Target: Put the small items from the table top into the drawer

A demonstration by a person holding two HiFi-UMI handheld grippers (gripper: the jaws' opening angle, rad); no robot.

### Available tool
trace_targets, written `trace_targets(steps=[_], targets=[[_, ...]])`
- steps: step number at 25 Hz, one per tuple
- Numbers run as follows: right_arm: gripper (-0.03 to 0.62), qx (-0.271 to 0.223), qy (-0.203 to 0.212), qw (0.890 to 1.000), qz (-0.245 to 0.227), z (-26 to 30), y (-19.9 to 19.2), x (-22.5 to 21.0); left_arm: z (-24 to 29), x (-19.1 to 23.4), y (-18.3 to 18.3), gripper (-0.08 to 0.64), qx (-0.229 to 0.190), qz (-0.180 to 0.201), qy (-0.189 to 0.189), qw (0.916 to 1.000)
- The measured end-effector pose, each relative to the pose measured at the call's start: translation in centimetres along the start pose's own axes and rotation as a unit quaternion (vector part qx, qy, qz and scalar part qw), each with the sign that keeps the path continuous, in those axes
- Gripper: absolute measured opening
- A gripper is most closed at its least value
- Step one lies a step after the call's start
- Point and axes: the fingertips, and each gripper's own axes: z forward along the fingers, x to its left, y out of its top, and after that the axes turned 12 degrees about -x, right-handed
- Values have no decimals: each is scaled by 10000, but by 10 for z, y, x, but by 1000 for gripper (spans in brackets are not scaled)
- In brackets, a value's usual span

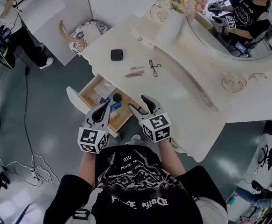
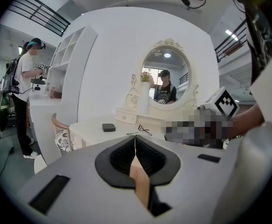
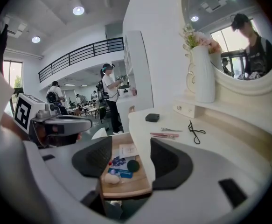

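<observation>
On the cream vanity table [image 1: 182, 97] lie a small black box [image 1: 116, 55], a pink stick [image 1: 134, 73], silver tweezers [image 1: 138, 68] and a black eyelash curler [image 1: 154, 67]. The wooden drawer [image 1: 91, 90] stands pulled out at the table's front left, holding a dark round item [image 1: 117, 97], a blue packet [image 1: 115, 106] and paper. My left gripper [image 1: 103, 107] hovers over the drawer's near end, shut, with nothing in it. My right gripper [image 1: 140, 104] is open beside it at the table's edge. Between its jaws I see the drawer [image 3: 126, 183]; the black box [image 3: 152, 117] and curler [image 3: 195, 130] lie beyond.
A white vase of flowers [image 1: 173, 24] and a round mirror [image 1: 229, 36] stand at the table's back. A chair with a patterned cushion [image 1: 82, 34] sits at the far left end. A person [image 1: 5, 22] stands at a counter beyond. Cables [image 1: 24, 167] trail on the floor.
</observation>
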Motion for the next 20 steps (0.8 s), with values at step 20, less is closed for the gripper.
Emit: trace_targets(steps=[20], targets=[[50,-364,-993,9943,107,-95,-11,-54,24,-80,-9,17,44,164,-782,9968]])
